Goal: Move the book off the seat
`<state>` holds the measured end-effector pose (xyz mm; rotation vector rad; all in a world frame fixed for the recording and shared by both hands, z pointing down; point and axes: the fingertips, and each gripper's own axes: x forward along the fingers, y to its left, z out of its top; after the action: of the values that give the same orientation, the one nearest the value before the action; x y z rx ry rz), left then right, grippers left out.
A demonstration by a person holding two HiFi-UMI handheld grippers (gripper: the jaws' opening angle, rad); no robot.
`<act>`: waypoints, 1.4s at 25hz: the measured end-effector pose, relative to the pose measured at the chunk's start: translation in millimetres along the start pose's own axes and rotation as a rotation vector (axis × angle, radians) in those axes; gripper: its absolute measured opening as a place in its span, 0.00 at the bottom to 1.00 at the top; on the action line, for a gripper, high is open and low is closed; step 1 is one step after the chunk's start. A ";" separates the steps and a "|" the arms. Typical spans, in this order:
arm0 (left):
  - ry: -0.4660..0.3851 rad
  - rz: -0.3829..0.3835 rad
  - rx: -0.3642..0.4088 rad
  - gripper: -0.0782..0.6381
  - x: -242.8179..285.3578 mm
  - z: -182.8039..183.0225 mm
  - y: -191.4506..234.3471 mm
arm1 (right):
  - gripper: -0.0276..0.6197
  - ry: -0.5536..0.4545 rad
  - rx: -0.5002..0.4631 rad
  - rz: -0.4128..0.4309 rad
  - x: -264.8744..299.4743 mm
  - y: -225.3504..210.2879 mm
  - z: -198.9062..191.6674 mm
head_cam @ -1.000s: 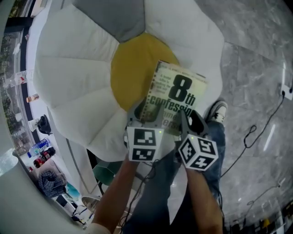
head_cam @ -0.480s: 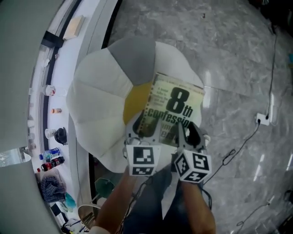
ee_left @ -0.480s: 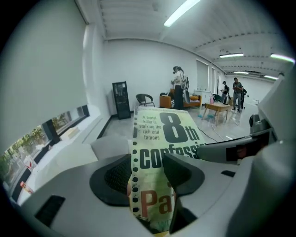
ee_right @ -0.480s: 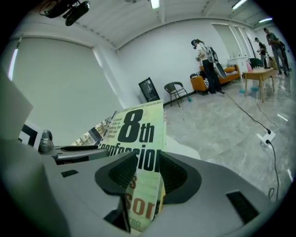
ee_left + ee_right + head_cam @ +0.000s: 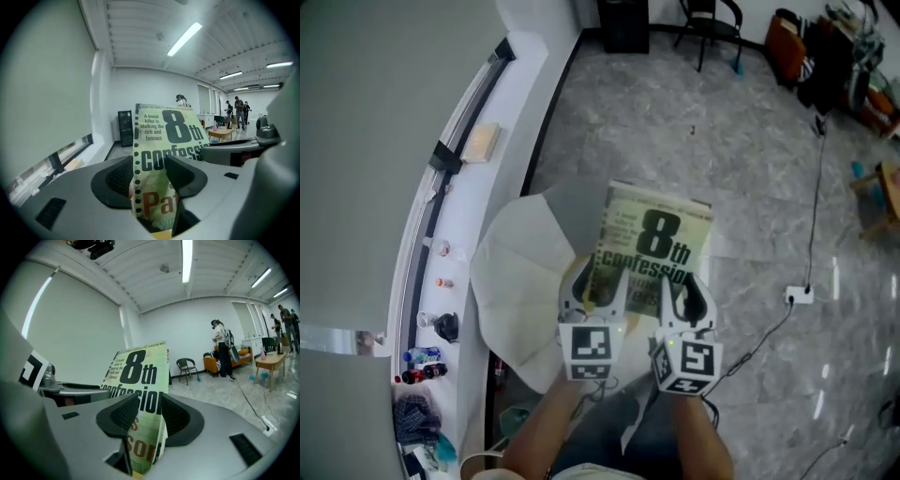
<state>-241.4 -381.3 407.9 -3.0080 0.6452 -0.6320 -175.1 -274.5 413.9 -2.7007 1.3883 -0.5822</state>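
A pale green paperback book (image 5: 654, 246) with "8th confession" in dark print is held up in the air by both grippers. My left gripper (image 5: 598, 292) is shut on its lower left edge, my right gripper (image 5: 680, 298) on its lower right edge. In the left gripper view the book (image 5: 164, 154) stands upright between the jaws of that gripper (image 5: 149, 180). The right gripper view shows the book (image 5: 138, 394) pinched at its edge by the right gripper (image 5: 146, 420). The white flower-shaped seat (image 5: 525, 281) lies far below, to the left of the book.
A long white window ledge (image 5: 455, 216) runs along the left with bottles (image 5: 417, 361) and small items. A power strip and cable (image 5: 797, 295) lie on the grey marble floor. A black chair (image 5: 708, 23) and furniture stand at the far end. People stand by tables (image 5: 236, 115) in the distance.
The book has risen well above the seat, held by both grippers. The seat now looks much smaller and lies off to the left, its yellow centre hidden.
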 end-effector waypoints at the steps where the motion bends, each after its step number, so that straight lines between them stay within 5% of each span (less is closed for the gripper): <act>1: -0.031 0.002 0.012 0.43 -4.3 20.4 -3.0 | 0.30 -0.026 -0.009 -0.005 -5.6 -1.1 19.6; 7: -0.190 -0.059 0.062 0.43 -18.0 135.0 -47.8 | 0.30 -0.175 -0.051 -0.087 -49.3 -35.2 128.5; 12: -0.290 -0.154 0.084 0.43 -20.3 179.4 -85.2 | 0.30 -0.271 -0.115 -0.182 -80.4 -62.3 173.5; 18: -0.350 -0.292 0.126 0.43 8.5 258.4 -238.3 | 0.30 -0.335 -0.183 -0.343 -149.1 -199.7 255.4; 28: -0.458 -0.549 0.162 0.43 35.9 339.0 -464.6 | 0.30 -0.414 -0.180 -0.618 -259.5 -390.9 307.1; 35: -0.480 -0.649 0.212 0.43 33.9 359.2 -569.9 | 0.30 -0.441 -0.155 -0.723 -319.5 -471.4 313.6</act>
<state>149.5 97.8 138.5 -2.9469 -0.4027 0.0531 132.0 220.5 125.1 -3.1451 0.3506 0.1287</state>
